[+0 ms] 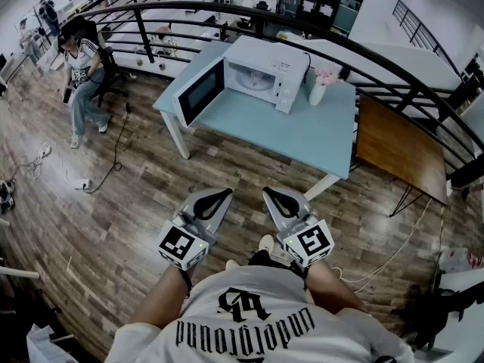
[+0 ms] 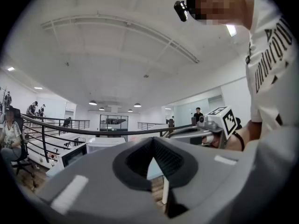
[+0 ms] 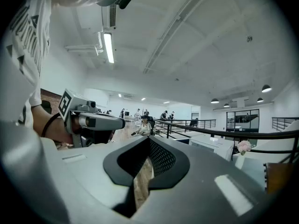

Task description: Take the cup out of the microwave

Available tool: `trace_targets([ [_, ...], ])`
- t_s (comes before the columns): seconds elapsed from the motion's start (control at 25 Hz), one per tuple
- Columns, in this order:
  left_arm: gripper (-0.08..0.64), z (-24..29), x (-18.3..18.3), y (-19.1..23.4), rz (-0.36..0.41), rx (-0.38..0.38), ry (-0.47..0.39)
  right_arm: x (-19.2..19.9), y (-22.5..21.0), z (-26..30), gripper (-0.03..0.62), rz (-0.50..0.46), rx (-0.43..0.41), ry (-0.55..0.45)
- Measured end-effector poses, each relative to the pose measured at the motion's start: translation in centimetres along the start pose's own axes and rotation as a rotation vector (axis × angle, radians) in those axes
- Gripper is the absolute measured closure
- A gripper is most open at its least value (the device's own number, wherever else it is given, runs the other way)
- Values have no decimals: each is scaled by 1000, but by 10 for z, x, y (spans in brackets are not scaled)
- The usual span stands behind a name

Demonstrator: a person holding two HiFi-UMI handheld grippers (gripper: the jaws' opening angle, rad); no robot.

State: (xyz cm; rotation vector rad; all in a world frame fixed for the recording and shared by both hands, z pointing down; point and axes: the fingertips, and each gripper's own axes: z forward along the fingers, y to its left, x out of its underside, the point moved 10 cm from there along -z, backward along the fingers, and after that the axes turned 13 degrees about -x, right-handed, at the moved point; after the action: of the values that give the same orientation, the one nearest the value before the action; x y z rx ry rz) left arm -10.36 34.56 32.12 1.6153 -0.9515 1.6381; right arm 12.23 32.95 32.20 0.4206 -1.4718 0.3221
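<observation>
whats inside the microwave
The microwave stands with its door swung open, so the pale cavity shows. It is too small and washed out here to tell whether a cup sits inside.

We see the white microwave [image 1: 268,70] standing upright near the far left corner of the light blue table [image 1: 302,138], its front facing us at a slant. Its door [image 1: 200,91], white-framed with a dark window, is swung wide open toward the table's left edge. The cavity is lit and pale; we cannot make out the cup inside it.
</observation>
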Motion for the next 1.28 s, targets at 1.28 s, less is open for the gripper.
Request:
trace_targets([
  [1.28, 511, 178, 27, -6, -36, -85, 51, 43, -189, -16, 588, 59, -113, 36],
])
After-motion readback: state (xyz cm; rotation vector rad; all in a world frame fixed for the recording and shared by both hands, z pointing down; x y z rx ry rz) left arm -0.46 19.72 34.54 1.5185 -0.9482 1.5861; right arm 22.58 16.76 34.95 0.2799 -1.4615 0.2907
